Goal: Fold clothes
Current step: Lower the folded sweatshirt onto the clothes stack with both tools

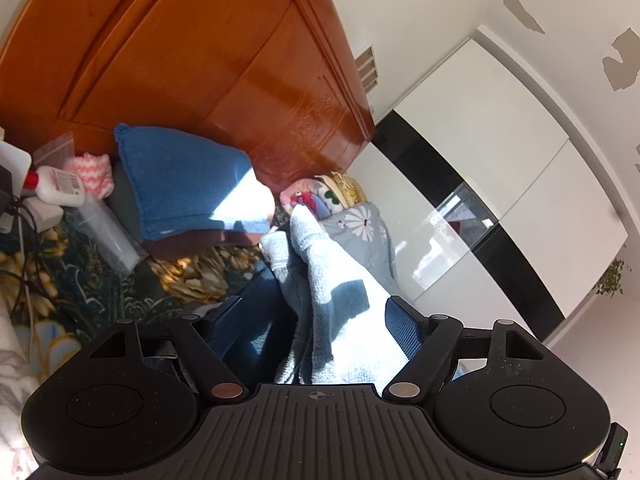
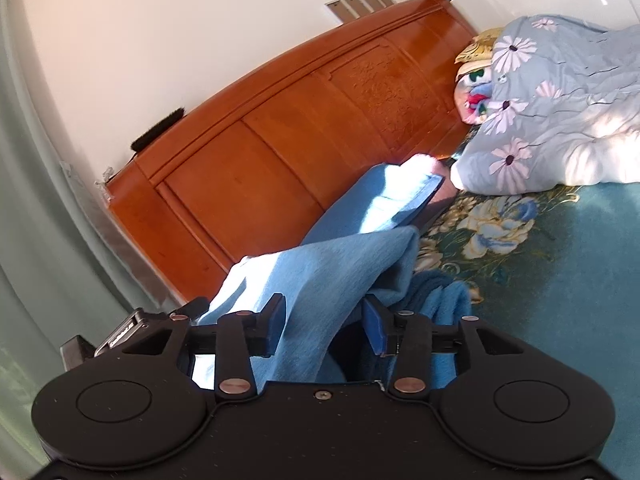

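Over the floral bedspread, both hand-held grippers parted, left and right straddling blue garment, headboard near.

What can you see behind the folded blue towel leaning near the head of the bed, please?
The blue towel leans against the orange wooden headboard, which rises directly behind it. Whatever lies between the towel's back and the board is covered.

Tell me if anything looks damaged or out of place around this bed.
Yes. The white wall has patches of peeled paint, showing grey-brown underneath. A white plastic bottle with a red cap lies on its side on the bed near the wooden headboard.
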`<state>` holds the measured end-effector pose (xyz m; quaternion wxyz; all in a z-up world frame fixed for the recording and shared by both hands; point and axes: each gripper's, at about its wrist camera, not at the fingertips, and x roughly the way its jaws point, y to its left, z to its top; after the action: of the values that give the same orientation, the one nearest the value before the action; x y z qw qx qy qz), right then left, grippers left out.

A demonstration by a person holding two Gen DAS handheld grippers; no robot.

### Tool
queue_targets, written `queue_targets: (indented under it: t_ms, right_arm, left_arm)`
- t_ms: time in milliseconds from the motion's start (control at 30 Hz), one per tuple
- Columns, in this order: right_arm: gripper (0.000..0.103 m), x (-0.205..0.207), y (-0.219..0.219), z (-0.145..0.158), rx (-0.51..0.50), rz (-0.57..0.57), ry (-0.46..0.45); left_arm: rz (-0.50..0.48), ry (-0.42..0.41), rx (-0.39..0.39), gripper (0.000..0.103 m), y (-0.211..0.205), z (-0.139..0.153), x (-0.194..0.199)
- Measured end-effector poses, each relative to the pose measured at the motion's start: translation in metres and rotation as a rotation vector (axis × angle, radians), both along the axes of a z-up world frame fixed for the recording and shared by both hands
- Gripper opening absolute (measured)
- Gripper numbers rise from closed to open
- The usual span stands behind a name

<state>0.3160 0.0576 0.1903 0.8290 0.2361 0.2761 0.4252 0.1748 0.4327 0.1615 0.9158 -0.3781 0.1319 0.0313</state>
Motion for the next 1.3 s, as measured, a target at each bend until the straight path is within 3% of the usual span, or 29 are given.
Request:
queue_targets:
  t_ms: [200,400,867,1100,1300]
  right_arm:
    - [0.045,0.003,0.000,-0.003,0.008,0.000,0.016]
    - [0.045,0.008,0.020,-0.003,-0.112,-0.004,-0.023]
    - [0.045,0.073,0.030,-0.030,-0.135,-0.042,0.088]
    - [0.044,0.078,0.030,-0.043,-0.144,-0.031,0.101]
    - [0.045,0.072,0.022,-0.035,-0.123,-0.031,0.092]
  left_arm:
    - [-0.006,0.046,0.007,0.075,-0.006,-0.013,0.009]
    - [-0.005,0.089,0.037,0.075,-0.007,-0.021,0.031]
    - [-0.030,0.181,0.100,0.076,-0.006,-0.032,0.099]
    - [-0.032,0.186,0.111,0.077,-0.008,-0.040,0.103]
    - [-0.016,0.166,0.091,0.077,-0.010,-0.033,0.093]
